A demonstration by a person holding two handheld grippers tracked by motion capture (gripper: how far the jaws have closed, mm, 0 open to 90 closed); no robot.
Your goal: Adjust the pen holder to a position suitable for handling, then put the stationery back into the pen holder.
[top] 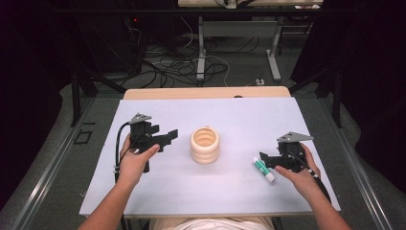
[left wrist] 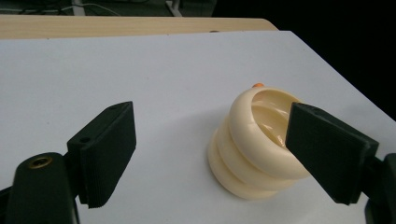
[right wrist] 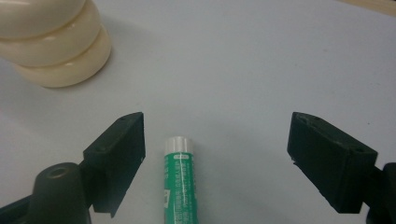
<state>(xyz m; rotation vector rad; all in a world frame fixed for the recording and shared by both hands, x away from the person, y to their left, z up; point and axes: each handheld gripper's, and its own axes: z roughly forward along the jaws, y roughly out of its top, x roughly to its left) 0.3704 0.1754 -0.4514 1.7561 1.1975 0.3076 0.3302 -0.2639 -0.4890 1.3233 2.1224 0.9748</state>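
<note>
From the high view, your right gripper [top: 266, 159] sits over the green tube [top: 264, 169] near the right front of the white table [top: 167, 187], jaws apart; your left gripper [top: 168, 137] hovers, also spread, just left of the cream ribbed cup [top: 205, 144] at the centre.

In the left gripper view, the 2 jaws stand wide, the cup [left wrist: 254, 142] ahead and toward the right jaw. It looks glossy and rigid, so likely slippery; if you hold it, pinch across a groove.

In the right gripper view, the tube [right wrist: 177, 179] lies between the open jaws, near the left one, white cap forward. Judge it light, smooth and prone to rolling: close across its mid-body.
</note>
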